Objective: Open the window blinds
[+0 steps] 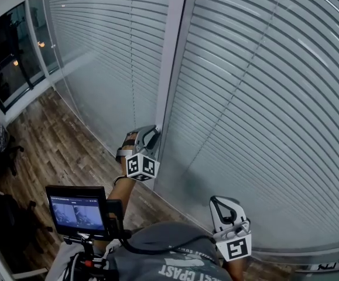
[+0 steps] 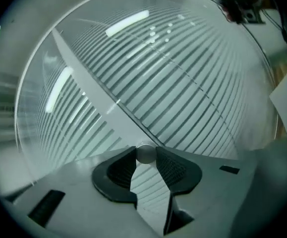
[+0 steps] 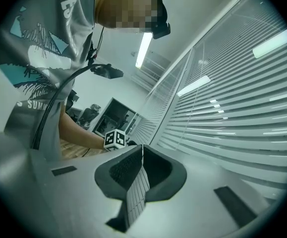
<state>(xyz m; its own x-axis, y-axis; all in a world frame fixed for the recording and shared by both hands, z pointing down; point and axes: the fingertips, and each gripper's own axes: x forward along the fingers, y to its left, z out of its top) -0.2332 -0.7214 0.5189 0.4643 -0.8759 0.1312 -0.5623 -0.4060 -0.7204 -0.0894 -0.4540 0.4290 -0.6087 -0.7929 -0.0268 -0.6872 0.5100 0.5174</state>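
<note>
While left hand-held gripper (image 2: 145, 157) pinches a round knob (image 2: 145, 153) | right hand-held gripper (image 3: 142, 148) closed, empty | blinds (image 1: 263, 98) down

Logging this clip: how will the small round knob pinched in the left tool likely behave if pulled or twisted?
The knob looks smooth and round, pinched only at the very end of the left tool, so it may slip under a hard pull. Being small, it is probably light. It shows no squashing, so it is likely rigid.
</note>
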